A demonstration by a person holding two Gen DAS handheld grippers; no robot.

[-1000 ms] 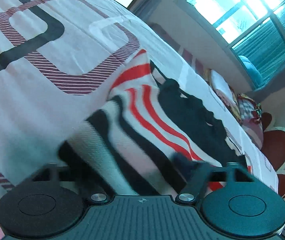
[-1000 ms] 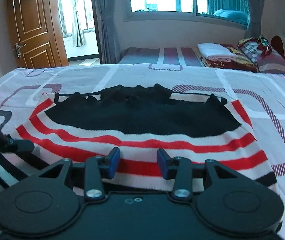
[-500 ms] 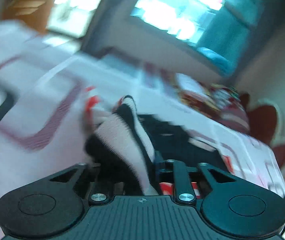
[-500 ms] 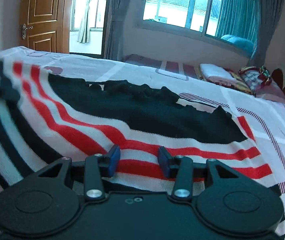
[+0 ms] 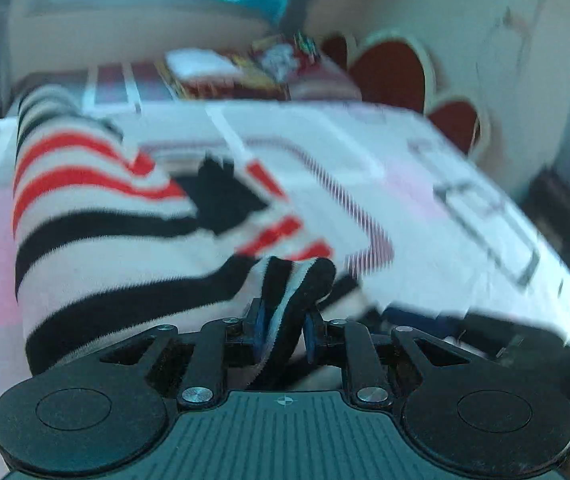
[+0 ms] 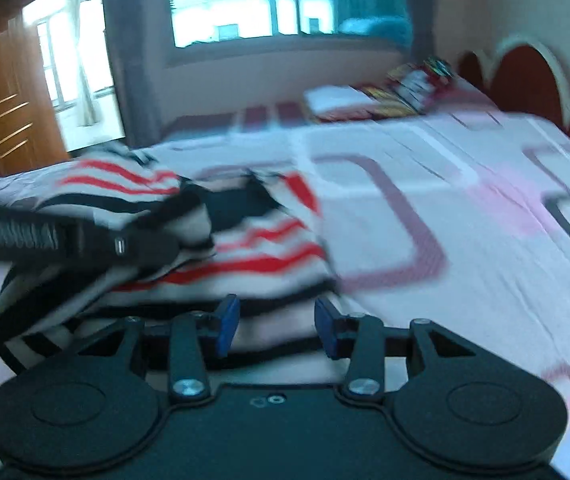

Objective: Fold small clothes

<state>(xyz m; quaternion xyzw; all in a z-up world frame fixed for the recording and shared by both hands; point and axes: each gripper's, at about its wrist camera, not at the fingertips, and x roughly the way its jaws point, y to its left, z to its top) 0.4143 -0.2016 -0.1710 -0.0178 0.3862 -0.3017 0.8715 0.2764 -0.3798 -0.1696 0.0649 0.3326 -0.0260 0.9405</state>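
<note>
1. Your sweater (image 5: 97, 216) is a knit one with white, red and black stripes, and it has a big black patch (image 5: 221, 200) in the middle.
2. The sweater lies on the bed (image 6: 465, 240), on the side of the bed near the door (image 6: 1, 104). One side of it is lifted up and folded over toward the middle, so it sits in a soft heap and not flat.
3. Your left claw (image 5: 283, 330) is squeezed tight on a black and white edge of the sweater. The cloth is bunched up between its two blue pads (image 5: 260, 322).
4. In the right wrist view you can see your left claw (image 6: 141, 246) from the side, lying across the sweater (image 6: 245, 248).
5. Your right claw (image 6: 277, 326) is let go and wide apart, with nothing between its two blue pads (image 6: 227, 322). It sits just at the near edge of the sweater.
6. Count with me: one sweater, two claws, one bed.
7. The bed has a white and pink cover with dark square shapes on it.
8. At the far end of the bed there is one pile of folded cloth (image 6: 385, 96). It is too blurry to count the pieces.
9. Past the bed you can see one big window (image 6: 253, 0) and one brown door. The pictures are blurry.
</note>
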